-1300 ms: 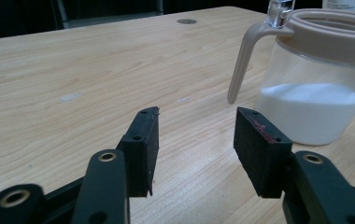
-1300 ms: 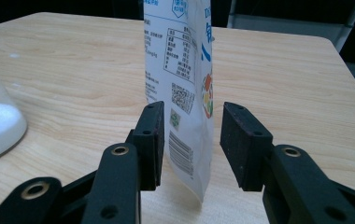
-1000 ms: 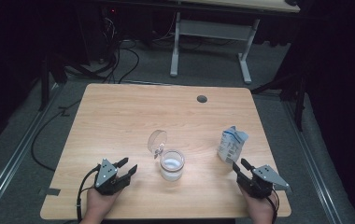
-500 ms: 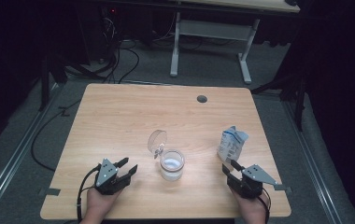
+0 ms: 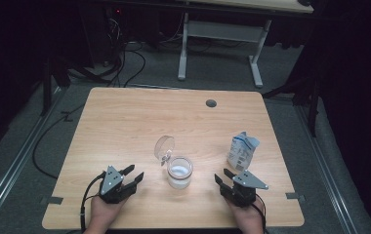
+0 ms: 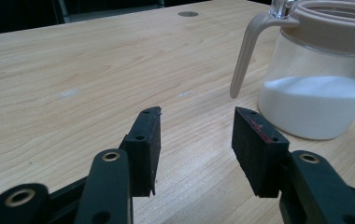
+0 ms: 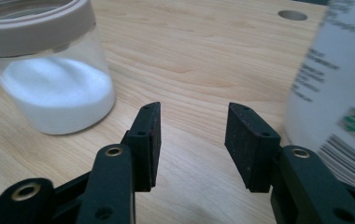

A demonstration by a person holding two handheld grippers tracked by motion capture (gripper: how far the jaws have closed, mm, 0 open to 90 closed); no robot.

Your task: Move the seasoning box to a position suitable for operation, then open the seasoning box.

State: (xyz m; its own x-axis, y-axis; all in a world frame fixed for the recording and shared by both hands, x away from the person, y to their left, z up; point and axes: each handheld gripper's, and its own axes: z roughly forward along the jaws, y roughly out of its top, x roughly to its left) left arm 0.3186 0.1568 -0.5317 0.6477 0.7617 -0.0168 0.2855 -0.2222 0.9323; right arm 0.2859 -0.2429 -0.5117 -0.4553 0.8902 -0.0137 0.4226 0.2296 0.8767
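We hold the left gripper [image 5: 133, 178] low over the pale wooden table [image 5: 125, 126], jaws spread apart with nothing between them. The clear glass jar with a beige rim and handle, half full of white powder [image 5: 179, 171], stands just to its right, its round lid [image 5: 164, 146] flipped open. Our right gripper [image 5: 223, 177] is likewise parted and empty, resting near the white and blue paper carton [image 5: 242, 151], which stands upright just beyond it.

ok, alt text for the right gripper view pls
Two open black jaws of the right gripper rise over a wooden table, holding nothing. A glass jar part-filled with white powder stands at the upper left; a blurred printed carton is at the right edge.
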